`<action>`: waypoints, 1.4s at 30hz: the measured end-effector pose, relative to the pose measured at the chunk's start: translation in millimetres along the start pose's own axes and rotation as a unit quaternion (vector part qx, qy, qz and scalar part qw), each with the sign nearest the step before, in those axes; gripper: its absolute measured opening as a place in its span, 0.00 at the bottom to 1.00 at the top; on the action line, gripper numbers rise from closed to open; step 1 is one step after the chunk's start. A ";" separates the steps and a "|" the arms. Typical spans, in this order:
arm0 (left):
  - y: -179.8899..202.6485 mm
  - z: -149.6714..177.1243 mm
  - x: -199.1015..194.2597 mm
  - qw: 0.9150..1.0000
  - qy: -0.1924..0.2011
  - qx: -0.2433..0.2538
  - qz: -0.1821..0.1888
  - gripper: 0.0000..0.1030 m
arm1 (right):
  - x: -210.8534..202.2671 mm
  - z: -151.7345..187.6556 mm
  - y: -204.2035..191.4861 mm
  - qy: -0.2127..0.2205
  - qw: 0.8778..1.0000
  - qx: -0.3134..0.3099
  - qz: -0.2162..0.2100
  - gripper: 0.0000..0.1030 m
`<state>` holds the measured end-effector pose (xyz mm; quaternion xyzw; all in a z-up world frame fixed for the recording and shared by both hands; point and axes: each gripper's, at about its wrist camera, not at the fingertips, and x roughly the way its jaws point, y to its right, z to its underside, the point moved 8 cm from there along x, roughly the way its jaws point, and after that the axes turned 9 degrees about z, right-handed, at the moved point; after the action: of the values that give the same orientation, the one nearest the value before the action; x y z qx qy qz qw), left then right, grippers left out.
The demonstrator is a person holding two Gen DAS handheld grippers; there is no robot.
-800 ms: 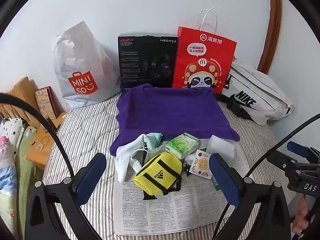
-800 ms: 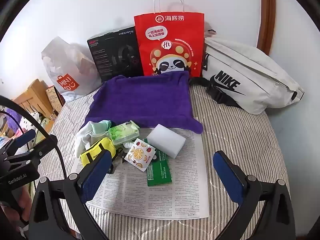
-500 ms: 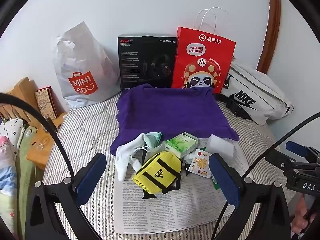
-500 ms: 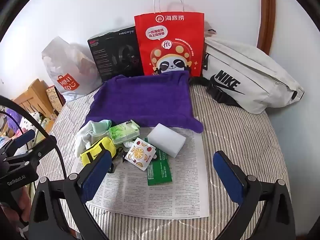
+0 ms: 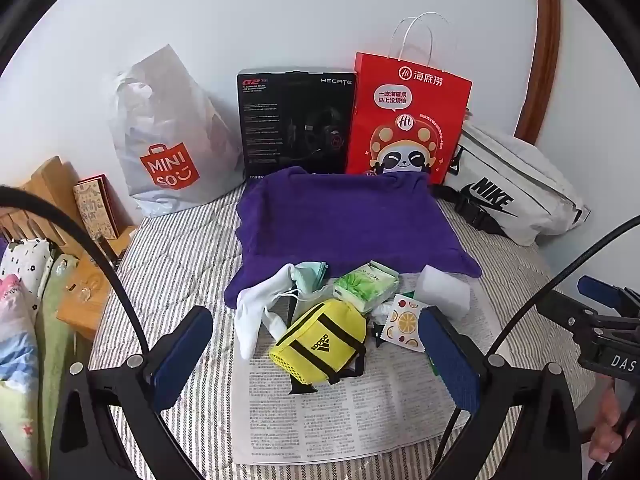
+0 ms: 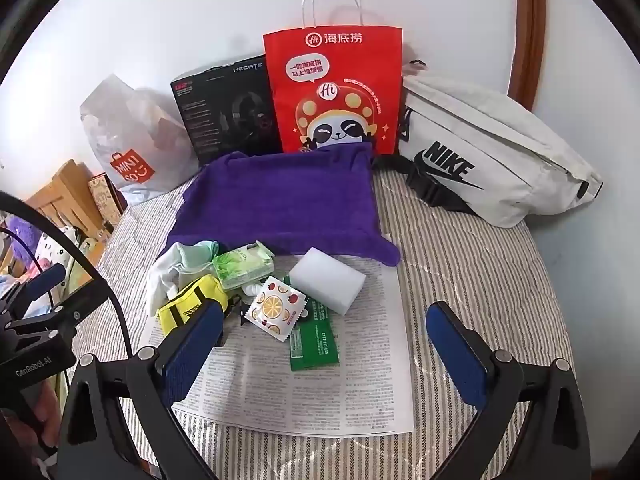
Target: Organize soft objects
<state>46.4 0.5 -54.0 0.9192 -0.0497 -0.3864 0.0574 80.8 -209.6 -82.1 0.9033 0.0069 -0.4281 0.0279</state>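
Both my left tongs [image 5: 316,352] and right tongs [image 6: 324,344] gape empty above the newspaper [image 6: 280,392] (yellow pouch [image 5: 320,346] nearest).

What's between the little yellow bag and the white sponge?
A green tissue pack and a fruit-print packet lie between the yellow bag and the white sponge. The right wrist view shows it best.

A yellow pouch [image 5: 320,346] is lying tilted on newspaper [image 5: 360,412]; white sock [image 5: 256,312], tissue pack [image 5: 366,286], white sponge [image 6: 328,280] — clustering beside it; a purple towel [image 5: 344,216] is spreading flat behind.
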 end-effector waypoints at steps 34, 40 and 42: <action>-4.0 0.8 -1.1 1.000 -0.003 0.002 -0.007 1.00 | -3.7 0.7 -2.6 0.005 1.000 -0.004 -0.002 0.97; -6.0 0.1 -1.1 1.000 -0.004 0.002 -0.006 1.00 | -1.8 1.1 -5.0 0.002 1.000 -0.006 -0.002 0.97; -3.9 0.6 -1.0 1.000 -0.004 0.002 -0.007 1.00 | -2.4 1.3 -5.5 0.003 1.000 -0.005 -0.003 0.97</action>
<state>45.5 4.5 -54.2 0.9182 -0.0439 -0.3902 0.0526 78.0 -204.1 -81.4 0.9045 0.0116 -0.4253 0.0310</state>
